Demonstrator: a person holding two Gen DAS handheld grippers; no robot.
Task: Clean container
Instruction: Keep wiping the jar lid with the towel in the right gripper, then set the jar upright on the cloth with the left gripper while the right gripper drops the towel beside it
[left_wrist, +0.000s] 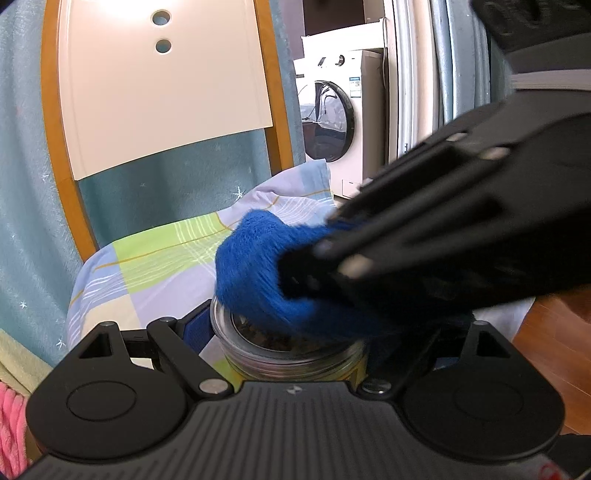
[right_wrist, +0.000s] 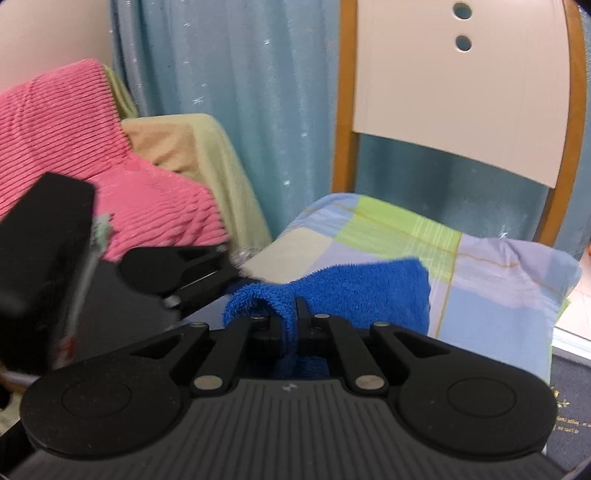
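Left gripper (left_wrist: 291, 332) jaws pinch the glass jar (left_wrist: 288, 350); right gripper (right_wrist: 287, 325) jaws clamp the blue cloth (right_wrist: 351, 291), which presses on the jar's mouth.

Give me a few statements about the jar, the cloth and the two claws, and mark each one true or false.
1. The right claw is shut on the blue cloth. True.
2. The cloth is pressed at the mouth of the jar. True.
3. The left claw is empty. False: it holds the jar.
4. The jar stands on bare wood. False: a checked fabric lies beneath it.
5. The cloth is pink. False: it is blue.
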